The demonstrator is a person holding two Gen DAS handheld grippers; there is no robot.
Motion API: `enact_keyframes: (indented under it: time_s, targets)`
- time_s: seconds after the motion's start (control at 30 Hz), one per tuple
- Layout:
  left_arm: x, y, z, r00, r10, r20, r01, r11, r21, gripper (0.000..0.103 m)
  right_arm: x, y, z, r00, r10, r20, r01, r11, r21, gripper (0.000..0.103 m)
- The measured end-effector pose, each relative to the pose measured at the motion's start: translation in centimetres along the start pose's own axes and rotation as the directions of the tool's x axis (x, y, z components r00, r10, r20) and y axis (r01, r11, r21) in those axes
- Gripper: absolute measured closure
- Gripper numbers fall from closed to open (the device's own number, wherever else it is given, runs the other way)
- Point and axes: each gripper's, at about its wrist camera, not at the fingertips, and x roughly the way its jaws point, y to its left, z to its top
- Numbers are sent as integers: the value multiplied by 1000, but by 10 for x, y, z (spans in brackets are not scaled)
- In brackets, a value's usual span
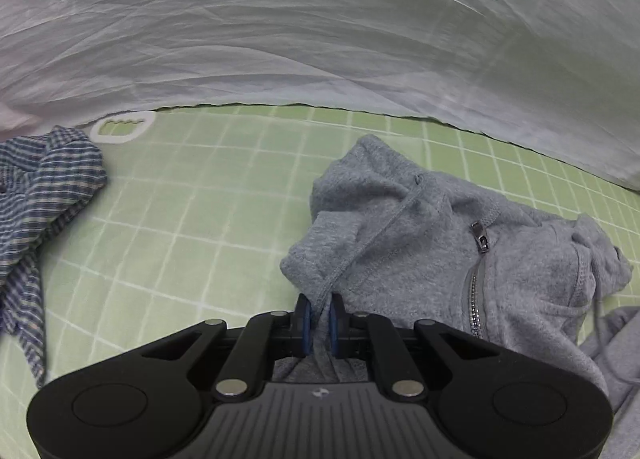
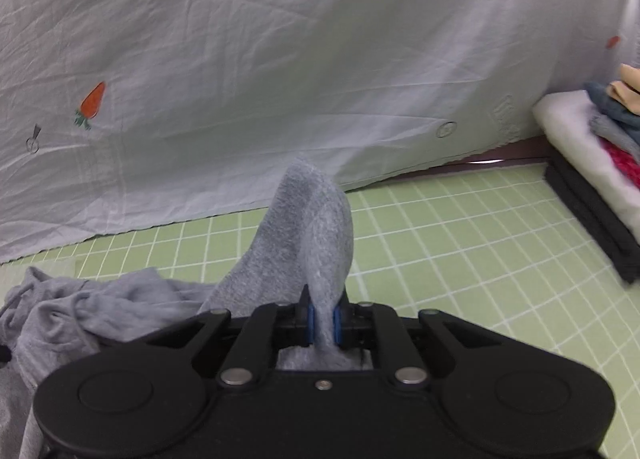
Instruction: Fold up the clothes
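Observation:
A grey zip hoodie (image 1: 432,235) lies crumpled on the green checked sheet (image 1: 200,199), its zipper and drawstring showing. My left gripper (image 1: 320,307) is shut on a fold of the hoodie near the hood edge. In the right wrist view, my right gripper (image 2: 324,317) is shut on another part of the grey hoodie (image 2: 308,227), which stands up in a peak above the fingers; the rest trails to the left.
A blue plaid shirt (image 1: 36,195) lies crumpled at the left. A white cloth with carrot prints (image 1: 320,39) hangs behind. A stack of folded clothes (image 2: 600,147) sits at the right edge on a black base.

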Motion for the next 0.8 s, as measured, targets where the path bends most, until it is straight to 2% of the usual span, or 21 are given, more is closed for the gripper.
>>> enact_keyframes:
  time_s: [0.1, 0.17, 0.27, 0.3, 0.33, 0.37, 0.43, 0.57, 0.63, 0.7, 0.73, 0.77, 0.8]
  targets:
    - [-1, 33, -1, 1000, 11, -12, -12, 994, -104, 92, -23, -42, -6, 997, -66, -29, 69, 993, 96, 94]
    - [-10, 32, -8, 1000, 5, -6, -6, 995, -95, 88, -28, -56, -20, 993, -90, -75, 98, 989, 107, 92]
    - [-24, 25, -21, 1000, -5, 4, 5, 998, -65, 83, -27, -57, -48, 975, -130, -180, 137, 990, 27, 87]
    - [-29, 21, -25, 1000, -2, 9, 3, 999, -44, 80, -28, -57, -57, 967, -141, -211, 146, 989, 9, 81]
    - [-36, 18, -31, 1000, -6, 13, 6, 999, -31, 74, -30, -57, -64, 963, -144, -230, 151, 988, 17, 68]
    - [-43, 15, -36, 1000, -11, 17, 11, 1000, -22, 66, -31, -58, -69, 958, -141, -250, 153, 988, 32, 62]
    - [-58, 15, -48, 999, -34, 17, 35, 998, -45, 58, -35, -62, -79, 955, -117, -274, 145, 986, 85, 56]
    - [-79, 18, -73, 998, -62, -3, 62, 993, -96, 57, -35, -73, -89, 952, -125, -281, 173, 973, 154, 33]
    - [-88, 20, -87, 998, -62, -11, 61, 992, -110, 57, -31, -81, -91, 947, -147, -286, 201, 965, 170, 25]
    - [-94, 18, -93, 998, -55, -10, 54, 992, -112, 56, -27, -89, -92, 950, -119, -288, 182, 962, 203, 27]
    - [-96, 17, -95, 999, -51, -9, 50, 992, -112, 56, -26, -93, -92, 957, -94, -274, 157, 963, 219, 32]
    - [-99, 16, -98, 999, -47, -8, 46, 993, -113, 56, -26, -95, -91, 962, -68, -263, 131, 964, 230, 57]
    - [-102, 15, -100, 999, -43, -7, 42, 993, -113, 56, -26, -97, -89, 965, -44, -258, 106, 967, 231, 71]
